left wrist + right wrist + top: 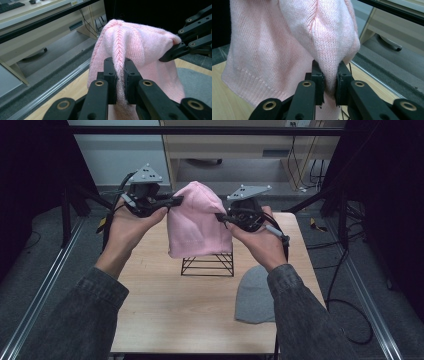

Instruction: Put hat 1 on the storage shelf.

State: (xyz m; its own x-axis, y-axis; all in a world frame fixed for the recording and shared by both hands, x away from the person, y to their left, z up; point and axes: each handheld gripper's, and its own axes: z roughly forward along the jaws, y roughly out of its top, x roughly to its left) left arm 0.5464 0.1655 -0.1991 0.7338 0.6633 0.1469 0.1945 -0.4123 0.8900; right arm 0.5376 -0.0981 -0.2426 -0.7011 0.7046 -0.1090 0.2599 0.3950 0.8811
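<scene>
Light wood table (165, 305), grey floor around it, black frame rails overhead and at both sides. Behind it a pale cabinet (240, 145) with loose cables (300, 165) hanging at its right end.

I have the pink knit beanie (197, 222) over a black wire stand (208, 264) at the far middle of the table. The hat hides the stand's top; just the lower wires show under the ribbed hem.

My left gripper (176, 200) comes in from the left, high on the hat. In the left gripper view its jaws are pressed together on a ridge of pink knit along the herringbone seam (120, 67). My right gripper (220, 217) is at the hat's right side, and in the right gripper view (329, 77) its jaws pinch a bulging fold of the same fabric.

A grey beanie (256, 295) lies flat on the table to the near right, partly under my right sleeve (300, 320), apart from the stand. My forearms block the table's near corners.
</scene>
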